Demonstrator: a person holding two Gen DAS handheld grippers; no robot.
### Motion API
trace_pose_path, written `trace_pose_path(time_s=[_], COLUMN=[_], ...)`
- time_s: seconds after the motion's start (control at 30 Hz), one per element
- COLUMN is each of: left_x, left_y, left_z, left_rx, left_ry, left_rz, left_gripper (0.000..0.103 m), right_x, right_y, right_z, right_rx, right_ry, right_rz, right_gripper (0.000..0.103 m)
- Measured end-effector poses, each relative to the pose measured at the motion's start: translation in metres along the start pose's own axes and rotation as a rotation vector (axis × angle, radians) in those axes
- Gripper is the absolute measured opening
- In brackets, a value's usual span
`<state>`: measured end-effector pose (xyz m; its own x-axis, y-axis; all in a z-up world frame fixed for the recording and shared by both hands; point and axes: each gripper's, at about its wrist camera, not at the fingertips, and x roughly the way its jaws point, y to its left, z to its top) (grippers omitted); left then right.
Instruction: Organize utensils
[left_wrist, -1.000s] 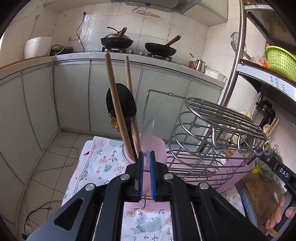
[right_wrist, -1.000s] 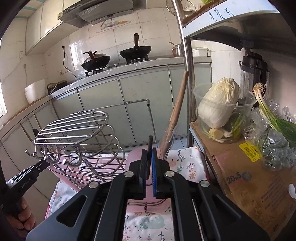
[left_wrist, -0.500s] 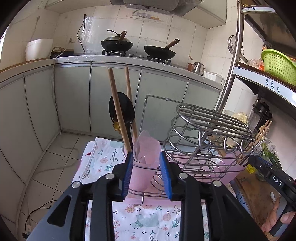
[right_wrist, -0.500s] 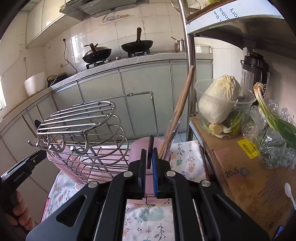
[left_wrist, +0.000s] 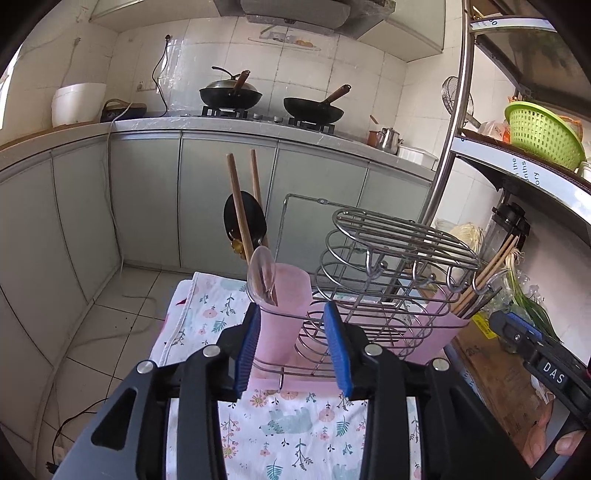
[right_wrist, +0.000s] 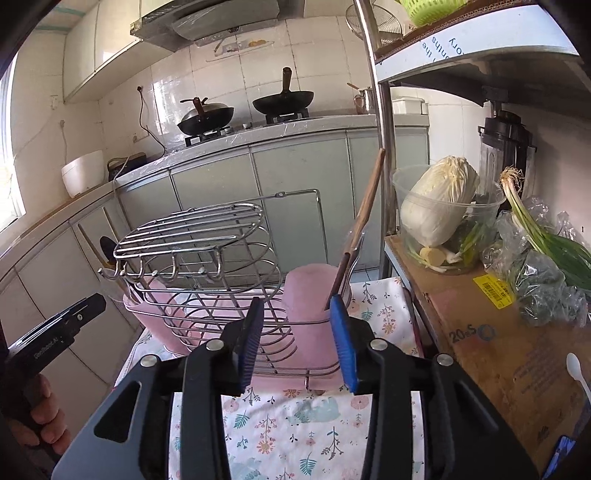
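A wire rack (left_wrist: 388, 273) stands on a flowered cloth (left_wrist: 288, 424) with a pink cup at each end. In the left wrist view the near cup (left_wrist: 284, 314) holds a clear plastic spoon (left_wrist: 261, 275), a black ladle (left_wrist: 245, 221) and two wooden chopsticks (left_wrist: 236, 199). My left gripper (left_wrist: 295, 343) is open and empty just in front of it. In the right wrist view the other cup (right_wrist: 314, 310) holds a wooden-handled utensil (right_wrist: 365, 206) and a dark stick. My right gripper (right_wrist: 301, 339) is open and empty before it.
A cardboard box (right_wrist: 491, 332) on the right carries a tub with cabbage (right_wrist: 439, 210), green onions (right_wrist: 535, 236) and a white spoon (right_wrist: 576, 369). A metal shelf post (right_wrist: 376, 110) stands behind the rack. Cabinets and a stove with woks (left_wrist: 269, 98) lie beyond.
Both grippers have opened and drawn back. The left let go of the clear spoon into its cup; the right let go of the dark stick into its cup.
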<state>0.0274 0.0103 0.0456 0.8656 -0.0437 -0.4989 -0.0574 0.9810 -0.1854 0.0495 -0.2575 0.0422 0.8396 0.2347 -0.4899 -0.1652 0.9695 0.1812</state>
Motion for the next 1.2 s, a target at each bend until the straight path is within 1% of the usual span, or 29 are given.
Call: trace_pose_path(time_s=[0.03, 0.1, 0.3, 0.4, 0.43, 0.5, 0.6, 0.7, 0.93, 1.2], left_x=[-0.003, -0.008, -0.022, -0.031, -0.035, -0.043, -0.054, -0.063, -0.080, -0.087], left_y=[0.000, 0.000, -0.003, -0.004, -0.005, -0.007, -0.010, -0.014, -0.023, -0.025], left_z=[-0.001, -0.004, -0.011, -0.018, -0.020, -0.024, -0.031, -0.036, -0.050, -0.063], left_rx=[-0.001, 0.002, 0.011, 0.012, 0.015, 0.017, 0.022, 0.028, 0.045, 0.044], left_ry=[0.001, 0.002, 0.002, -0.004, -0.008, -0.014, -0.023, -0.025, -0.036, -0.021], left_rz=[-0.003, -0.006, -0.005, -0.007, -0.008, -0.012, -0.012, -0.019, -0.022, -0.009], left_gripper=[0.035, 0.035, 0.035, 0.035, 0.035, 0.035, 0.035, 0.040, 0.040, 0.040], right_x=[-0.003, -0.009, -0.024, -0.033, -0.037, -0.043, -0.049, -0.053, -0.056, -0.061], right_y=[0.002, 0.004, 0.017, 0.024, 0.026, 0.030, 0.035, 0.040, 0.045, 0.051], right_z=[-0.002, -0.006, -0.019, -0.025, -0.027, -0.032, -0.039, -0.047, -0.062, -0.079], right_rx=[0.000, -0.002, -0.035, -0.056, -0.062, -0.068, -0.077, -0.090, -0.084, -0.118], right_ry=[-0.003, -0.012, -0.028, -0.051, -0.063, -0.084, -0.096, -0.096, -0.073, -0.053], right_rz=[0.004, 0.009, 0.027, 0.029, 0.025, 0.022, 0.032, 0.034, 0.040, 0.019], right_gripper=[0.040, 0.047, 0.048, 0.049, 0.051, 0.059, 0.064, 0.069, 0.074, 0.076])
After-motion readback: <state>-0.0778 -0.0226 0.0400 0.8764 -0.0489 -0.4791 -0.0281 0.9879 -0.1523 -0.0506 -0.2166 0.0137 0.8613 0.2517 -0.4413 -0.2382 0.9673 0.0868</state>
